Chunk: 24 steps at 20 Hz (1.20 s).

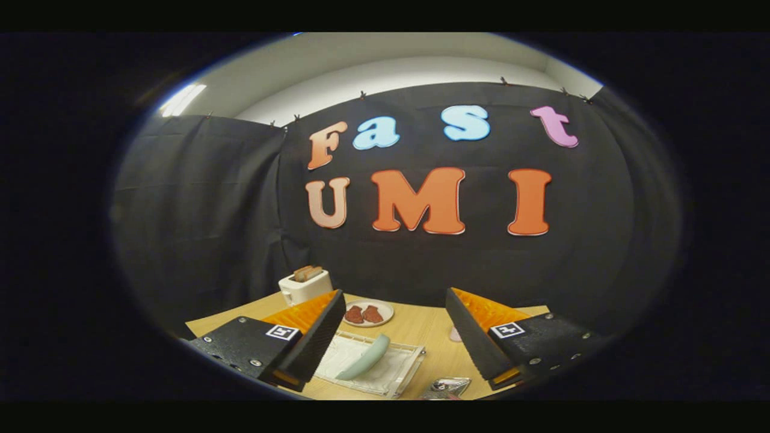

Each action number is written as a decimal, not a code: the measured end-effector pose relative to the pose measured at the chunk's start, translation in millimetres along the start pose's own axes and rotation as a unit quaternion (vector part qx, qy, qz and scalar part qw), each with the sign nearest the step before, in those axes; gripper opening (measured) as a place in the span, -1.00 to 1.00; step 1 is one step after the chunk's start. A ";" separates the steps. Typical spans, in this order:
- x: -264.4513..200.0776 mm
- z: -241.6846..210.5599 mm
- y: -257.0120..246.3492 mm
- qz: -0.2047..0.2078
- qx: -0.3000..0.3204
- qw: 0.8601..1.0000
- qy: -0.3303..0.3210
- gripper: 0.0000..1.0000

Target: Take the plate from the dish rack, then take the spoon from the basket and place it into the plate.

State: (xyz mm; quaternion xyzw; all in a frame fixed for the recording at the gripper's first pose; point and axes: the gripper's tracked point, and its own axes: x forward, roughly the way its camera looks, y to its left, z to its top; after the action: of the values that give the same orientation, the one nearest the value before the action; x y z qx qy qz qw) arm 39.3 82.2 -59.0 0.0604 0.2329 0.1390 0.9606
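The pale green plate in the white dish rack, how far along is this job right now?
Nothing looks done yet. The pale green plate stands on edge in the white wire dish rack, untouched. The gripper hangs above the wooden table, fingers wide open, holding nothing. A shiny metal spoon lies near the rack. Left to do: lift the plate out, then fetch the spoon and place it into the plate.

plate (364, 358): pale green
dish rack (402, 373): white wire
bench (421, 329): light wood
toaster (305, 285): cream
small dish (385, 308): white w/ red-brown pcs

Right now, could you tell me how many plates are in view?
2: a pale green plate standing in the white wire dish rack between the open tongs; a small white plate holding brown food beyond them.
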 end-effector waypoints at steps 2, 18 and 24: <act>13.0 -11.9 6.1 0.016 0.012 0.999 0.041 0.99; 73.7 -133.6 44.8 0.081 0.089 0.920 0.374 0.71; 84.7 -185.0 37.8 0.051 0.072 0.878 0.470 0.55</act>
State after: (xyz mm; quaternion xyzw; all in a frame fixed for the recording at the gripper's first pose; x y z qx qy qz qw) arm 16.6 152.8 -252.3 0.0689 0.6632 0.1826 0.7225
